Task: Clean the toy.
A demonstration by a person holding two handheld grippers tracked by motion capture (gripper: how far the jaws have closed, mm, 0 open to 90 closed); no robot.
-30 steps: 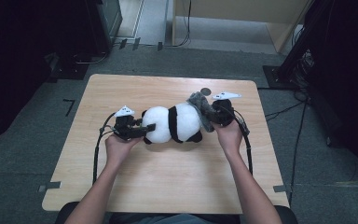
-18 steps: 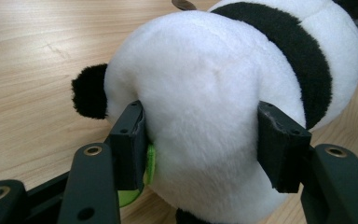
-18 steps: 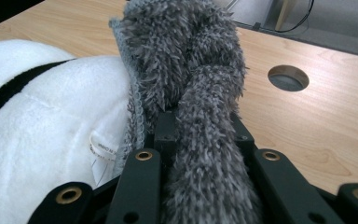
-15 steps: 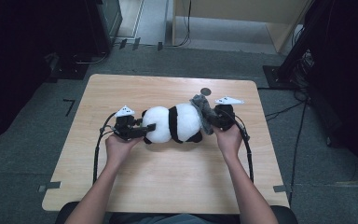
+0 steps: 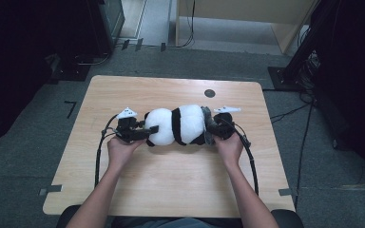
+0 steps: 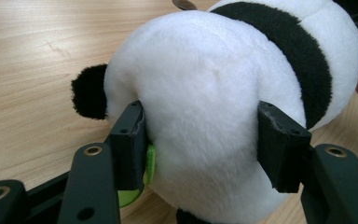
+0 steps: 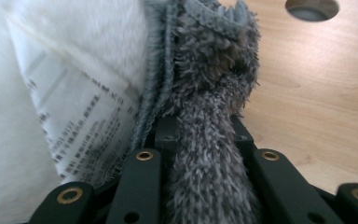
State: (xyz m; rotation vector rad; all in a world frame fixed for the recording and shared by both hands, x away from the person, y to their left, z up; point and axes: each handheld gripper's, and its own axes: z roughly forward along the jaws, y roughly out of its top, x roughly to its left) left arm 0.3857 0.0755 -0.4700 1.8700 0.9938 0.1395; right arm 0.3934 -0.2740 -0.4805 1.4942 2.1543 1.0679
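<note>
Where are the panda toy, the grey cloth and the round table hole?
panda toy [image 5: 178, 124]: high view, white back.
grey cloth [image 7: 209, 140]: right gripper view, fuzzy strip.
table hole [image 5: 209, 93]: high view, its centre.

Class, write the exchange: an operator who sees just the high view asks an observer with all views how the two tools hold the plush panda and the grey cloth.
Operator: Does the left tool really grip the panda?
Observer: Yes. In the left gripper view both pads dent its white plush, one on each side.
Operator: What is in the right tool?
Observer: Its jaws are shut on a strip of the grey cloth, beside a white printed label.
</note>
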